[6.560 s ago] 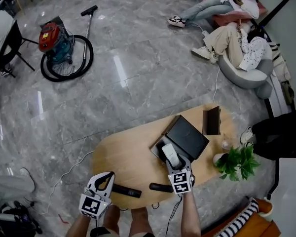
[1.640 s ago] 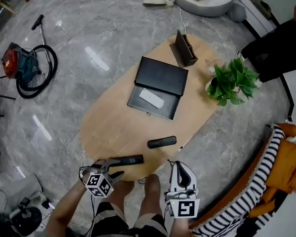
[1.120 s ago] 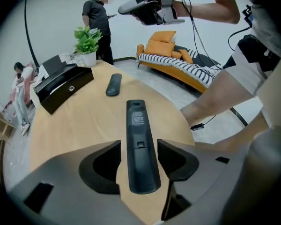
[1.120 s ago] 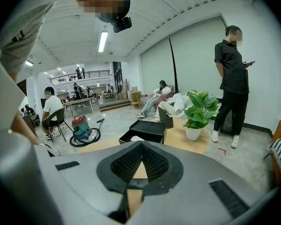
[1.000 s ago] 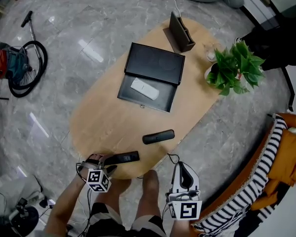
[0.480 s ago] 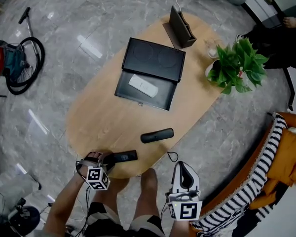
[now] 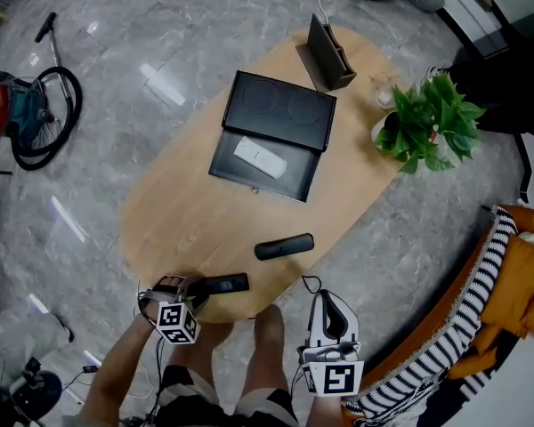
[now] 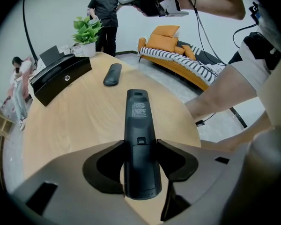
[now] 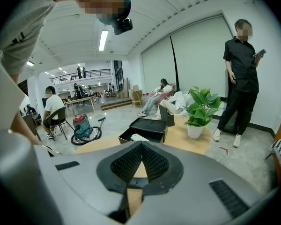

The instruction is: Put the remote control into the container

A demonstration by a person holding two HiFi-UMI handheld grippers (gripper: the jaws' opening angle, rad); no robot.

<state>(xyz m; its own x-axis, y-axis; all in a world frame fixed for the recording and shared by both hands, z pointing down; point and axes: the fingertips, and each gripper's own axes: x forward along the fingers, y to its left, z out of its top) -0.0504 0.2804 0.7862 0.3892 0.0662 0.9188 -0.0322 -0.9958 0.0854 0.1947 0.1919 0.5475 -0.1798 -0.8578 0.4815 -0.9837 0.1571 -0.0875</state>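
My left claw [image 8: 140,144] was closed on the butt end of the black remote [image 8: 138,118], both pads pressed against its sides. The remote seemed to rest, back upward, on the near edge of the table [image 7: 187,221]. Its long axis ran straight out from my jaws at twelve o'clock; seen from my head, that line pointed toward three o'clock along the table's edge.

The container [image 7: 295,176], a black box with its lid thrown back, sat well apart at about one o'clock from that claw, with a white remote [image 7: 259,157] lying in it. I judged the carry would go up-table, with the remote's length swung round to suit the tray.

A second remote [image 7: 285,246] lay between, at two o'clock. My right claw [image 7: 327,305] hung off the table's edge, jaws shut on nothing, so the left was the hand for this job.

The table was pale wood, oval and mostly bare. A vacuum cleaner [image 7: 22,118] stood on the grey marble floor [image 7: 116,52] at ten o'clock, a plant [image 7: 423,132] sat at two, and a striped sofa [image 7: 463,327] at four.
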